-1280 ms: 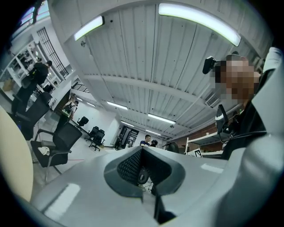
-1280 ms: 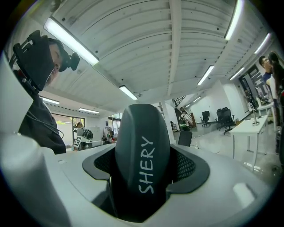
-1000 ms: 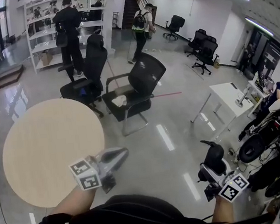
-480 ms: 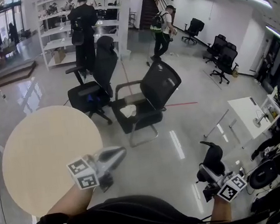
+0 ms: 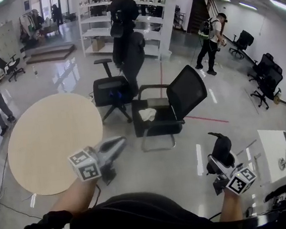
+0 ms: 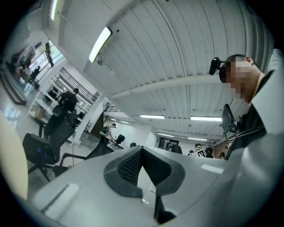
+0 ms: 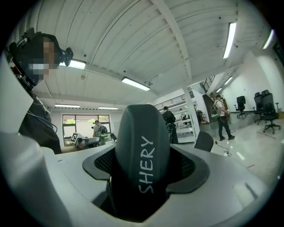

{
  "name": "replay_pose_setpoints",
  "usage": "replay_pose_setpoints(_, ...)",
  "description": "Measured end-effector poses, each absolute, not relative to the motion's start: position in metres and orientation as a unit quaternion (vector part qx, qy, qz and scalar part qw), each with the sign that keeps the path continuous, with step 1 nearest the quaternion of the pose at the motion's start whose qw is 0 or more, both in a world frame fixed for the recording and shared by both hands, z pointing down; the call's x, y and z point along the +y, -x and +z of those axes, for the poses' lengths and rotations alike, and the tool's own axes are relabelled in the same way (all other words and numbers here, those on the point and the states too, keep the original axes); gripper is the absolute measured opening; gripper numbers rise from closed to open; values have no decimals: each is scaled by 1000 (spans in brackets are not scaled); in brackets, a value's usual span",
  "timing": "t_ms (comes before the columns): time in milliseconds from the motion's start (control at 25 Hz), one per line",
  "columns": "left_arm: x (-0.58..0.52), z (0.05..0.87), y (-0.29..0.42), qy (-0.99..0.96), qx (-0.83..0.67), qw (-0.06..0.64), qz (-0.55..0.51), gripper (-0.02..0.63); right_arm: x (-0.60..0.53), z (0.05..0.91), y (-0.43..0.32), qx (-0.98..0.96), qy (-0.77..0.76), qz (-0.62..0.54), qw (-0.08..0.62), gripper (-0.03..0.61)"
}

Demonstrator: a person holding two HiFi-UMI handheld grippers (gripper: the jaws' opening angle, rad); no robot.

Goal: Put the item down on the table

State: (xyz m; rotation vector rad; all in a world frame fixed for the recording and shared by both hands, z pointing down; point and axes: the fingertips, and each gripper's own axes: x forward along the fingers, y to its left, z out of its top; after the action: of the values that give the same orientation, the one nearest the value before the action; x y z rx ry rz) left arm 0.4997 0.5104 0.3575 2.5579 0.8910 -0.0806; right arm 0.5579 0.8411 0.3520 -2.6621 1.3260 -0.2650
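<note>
**Item in right gripper, off the bench**

Head view: round tan bench [image 5: 49, 141] at 9 o'clock. The left gripper [image 5: 121, 141] is at 7 o'clock, just off the bench's near-right edge, with its tip pointing toward 2 o'clock. The right gripper [image 5: 218, 159] is at 4 o'clock, over the glossy floor [image 5: 187, 152] and well apart from the bench. The dark rounded item [image 5: 221, 145] stands up out of it. A black mesh chair [image 5: 182, 99] at 1 o'clock has a white cloth [image 5: 147, 114] on its seat. A swivel chair [image 5: 112, 89] is at 12 o'clock, with white shelving [image 5: 148, 14] behind it.

Left gripper view: the left gripper [image 6: 141, 153] has its fingers [image 6: 128, 166] clenched, tips meeting, nothing between them. It's aimed up at the ceiling.

Right gripper view: the right gripper [image 7: 143, 168] has its fingers [image 7: 188, 166] grasping the dark rounded item [image 7: 142, 142], one mesh pad on each flank. White "SHERY" print runs up the item's face. The item is upright and fills the gap.
</note>
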Motion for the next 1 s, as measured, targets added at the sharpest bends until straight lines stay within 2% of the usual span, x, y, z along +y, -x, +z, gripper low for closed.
replay_pose_setpoints(160,505,378,-519,-944,253,212,-15,-3,827,370,-626,483,866,-104,72,364)
replay_pose_setpoints(400,416,387,-494,-971,138,196,-23,-3,688,379,-679,579,803,-136,48,362)
replay_pose_setpoints(640,254,405,-439,-978,37,191,-70,-3,469,370,-688,652,746,-134,3,360)
replay_pose_setpoints(880,82,438,-376,-982,-48,173,-60,-3,220,382,-682,697,698,-159,-47,359)
replay_pose_setpoints(1000,12,452,-340,-975,-101,189,-57,-3,102,396,-676,719,668,-177,-72,359)
